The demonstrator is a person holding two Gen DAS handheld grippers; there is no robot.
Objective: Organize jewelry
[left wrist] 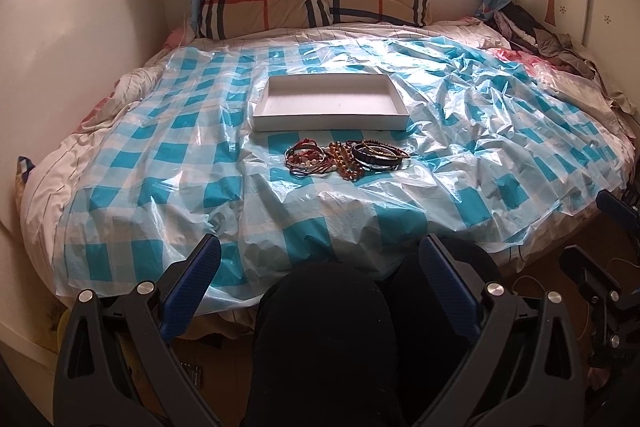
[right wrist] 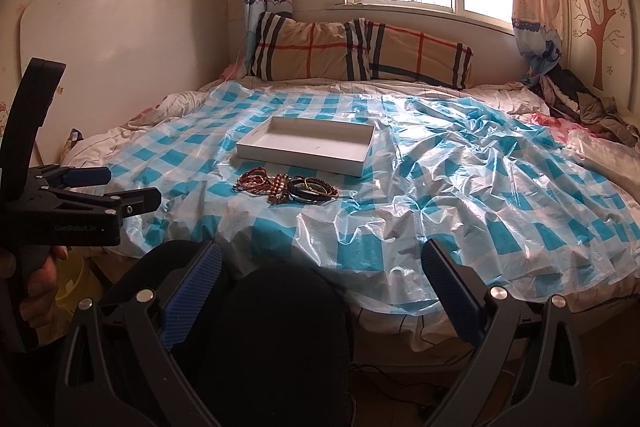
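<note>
Glossy crinkled plastic sheet (left wrist: 168,155); matt white tray (left wrist: 332,123), perhaps cardboard; beaded bracelets (left wrist: 344,157); cloth pillows (left wrist: 312,1).

A white tray (left wrist: 331,105) lies on the bed's blue-checked plastic sheet (left wrist: 160,155), with a heap of bracelets (left wrist: 345,158) just in front of it (beads and bands tangled together). The left gripper (left wrist: 320,283) hangs over dark-clad knees (left wrist: 324,327), fingers (left wrist: 192,287) spread wide.

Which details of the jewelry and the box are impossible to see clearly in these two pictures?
- Jewelry pile: too small and tangled in both views to count the pieces.
- White box: its near wall hides part of the floor in the right wrist view.
- Right gripper: cut off by the left wrist view's edge.
</note>
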